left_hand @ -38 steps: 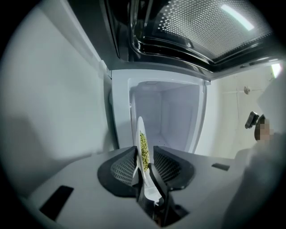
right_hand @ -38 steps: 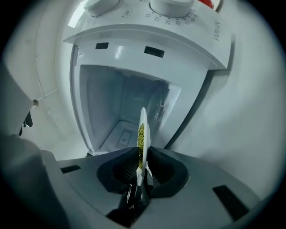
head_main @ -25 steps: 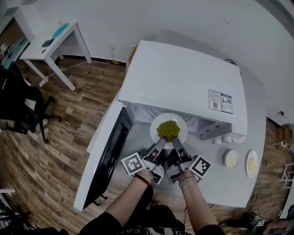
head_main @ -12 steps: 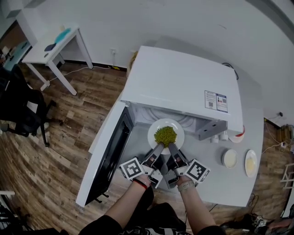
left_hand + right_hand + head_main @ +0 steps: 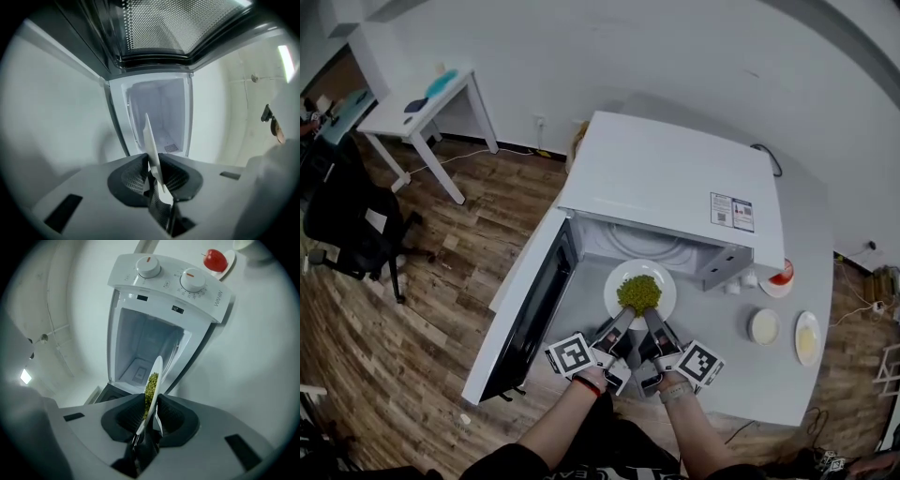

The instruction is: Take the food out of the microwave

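A white plate (image 5: 662, 278) heaped with green peas (image 5: 638, 292) hangs just in front of the open white microwave (image 5: 675, 183), over the grey counter. My left gripper (image 5: 624, 319) holds the plate's near left rim, and its jaws are closing on it. My right gripper (image 5: 651, 321) is shut on the near right rim. In the left gripper view the plate (image 5: 151, 143) stands edge-on between the left gripper's (image 5: 154, 174) pads. The right gripper view shows the plate (image 5: 158, 367) and peas (image 5: 150, 387) pinched in the right gripper (image 5: 149, 414), with the empty cavity behind.
The microwave door (image 5: 530, 314) swings out to the left. Right of the microwave on the counter sit a dish holding something red (image 5: 779, 275), a small bowl (image 5: 766, 325) and a small plate (image 5: 807, 337). A white side table (image 5: 422, 103) and a black chair (image 5: 347, 225) stand at far left.
Both grippers have drawn back toward the person with the plate, which has come out from under the microwave's top to in front of its opening.
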Tool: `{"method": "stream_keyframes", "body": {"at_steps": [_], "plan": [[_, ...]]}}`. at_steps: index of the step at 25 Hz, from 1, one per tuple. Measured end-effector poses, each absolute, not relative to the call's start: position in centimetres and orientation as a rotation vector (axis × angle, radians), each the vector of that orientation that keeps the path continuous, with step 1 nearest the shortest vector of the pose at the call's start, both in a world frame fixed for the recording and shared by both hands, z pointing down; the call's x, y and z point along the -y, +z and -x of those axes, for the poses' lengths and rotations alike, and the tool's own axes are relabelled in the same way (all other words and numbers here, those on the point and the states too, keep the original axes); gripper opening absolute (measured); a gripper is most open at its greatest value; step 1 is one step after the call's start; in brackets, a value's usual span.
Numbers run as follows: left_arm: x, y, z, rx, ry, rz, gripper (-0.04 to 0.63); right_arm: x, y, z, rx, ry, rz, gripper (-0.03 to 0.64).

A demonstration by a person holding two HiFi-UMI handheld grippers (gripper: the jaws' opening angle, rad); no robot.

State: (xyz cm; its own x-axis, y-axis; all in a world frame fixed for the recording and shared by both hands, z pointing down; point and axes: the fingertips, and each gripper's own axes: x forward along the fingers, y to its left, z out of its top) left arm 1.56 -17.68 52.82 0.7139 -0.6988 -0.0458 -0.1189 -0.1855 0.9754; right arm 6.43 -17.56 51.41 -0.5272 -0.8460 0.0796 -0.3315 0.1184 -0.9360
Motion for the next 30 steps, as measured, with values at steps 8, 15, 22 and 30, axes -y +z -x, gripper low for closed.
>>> {"method": "stream_keyframes", "body": {"at_steps": [8,15,22,30], "plan": [[15.2,51.3,-1.8,0.677,-0.573,-1.764,0.066,14.9,50.6,-6.7,-1.922,-1.412,1.127,0.078],[12.8,50.8,-1.9,0.678,-0.552,-1.760,0.066,12.5,50.1,-6.9,-1.896,-1.431,1.119,0.078],[10.5,49.9,-2.0,0.673,-0.533,-1.770,0.066,10.1,49.5,-7.0,-1.878,-1.441,1.101,0.078],[7.4,49.4,-1.4,0.685,-0.543,-1.749,0.066,7.1,49.0,-6.8,-1.900,-1.447,1.114,0.078]]}}
